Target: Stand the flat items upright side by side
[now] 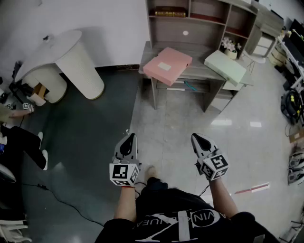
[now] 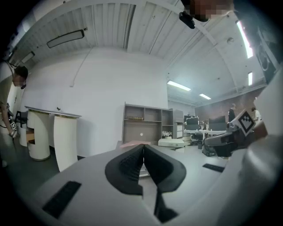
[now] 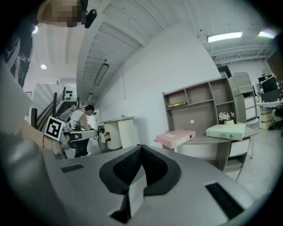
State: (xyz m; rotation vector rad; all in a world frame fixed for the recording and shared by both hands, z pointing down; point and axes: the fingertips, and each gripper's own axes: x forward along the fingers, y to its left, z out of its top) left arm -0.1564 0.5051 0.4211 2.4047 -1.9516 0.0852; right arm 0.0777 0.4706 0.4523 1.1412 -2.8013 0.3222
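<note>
A pink box file [image 1: 167, 65] lies flat on the left part of the grey desk [image 1: 197, 72], and a pale green box file [image 1: 225, 67] lies flat on its right part. In the right gripper view the pink file [image 3: 175, 137] and the green file [image 3: 226, 130] rest on the desk top. The left gripper view shows the pink file [image 2: 132, 144] just behind the jaws. My left gripper [image 1: 128, 141] and right gripper [image 1: 200, 141] are held over the floor well short of the desk, both shut and empty.
A shelf unit [image 1: 199, 19] rises behind the desk, with books [image 1: 168, 12] on its upper shelf and a small flower pot [image 1: 230, 47]. A white round table [image 1: 71, 57] stands at the left. A person [image 1: 14, 123] stands at the far left. A cable [image 1: 61, 199] crosses the floor.
</note>
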